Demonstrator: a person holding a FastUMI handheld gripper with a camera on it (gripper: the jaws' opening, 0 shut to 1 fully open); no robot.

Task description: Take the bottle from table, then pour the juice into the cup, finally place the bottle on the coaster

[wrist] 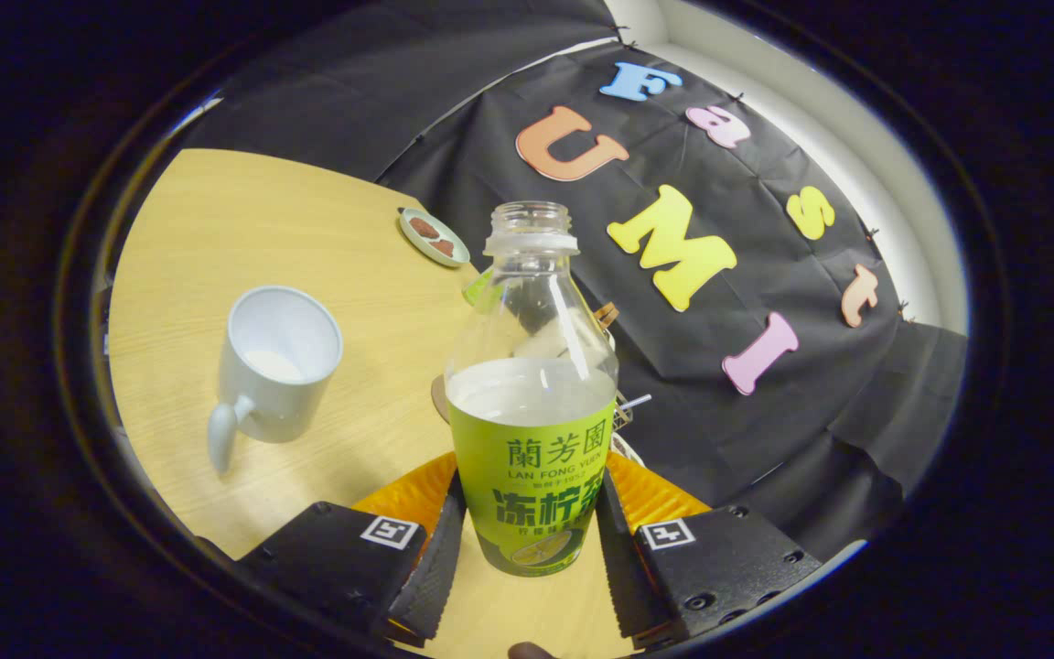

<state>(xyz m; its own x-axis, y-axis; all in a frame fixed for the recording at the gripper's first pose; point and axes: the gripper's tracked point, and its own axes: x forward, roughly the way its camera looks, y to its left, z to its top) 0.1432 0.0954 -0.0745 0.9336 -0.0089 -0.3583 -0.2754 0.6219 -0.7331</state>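
A clear uncapped bottle [532, 394] with a green label stands upright between my fingers, about half full of pale juice. My gripper [527, 549] is shut on it, one finger pressed on each side of the label near the base. A white mug [275, 366] sits on the wooden table [243, 229] to the left of the bottle, handle toward me, with a little pale liquid at its bottom. A ribbed orange coaster [403, 499] lies on the table just beyond the fingers, its middle hidden behind the bottle. Whether the bottle's base touches the table I cannot tell.
A small plate [434, 236] with brown pieces rests near the table's far edge, beyond the mug. Small clutter, including a wooden clip [607, 314], lies behind the bottle by the black cloth wall [747, 302]. Bare tabletop lies around the mug.
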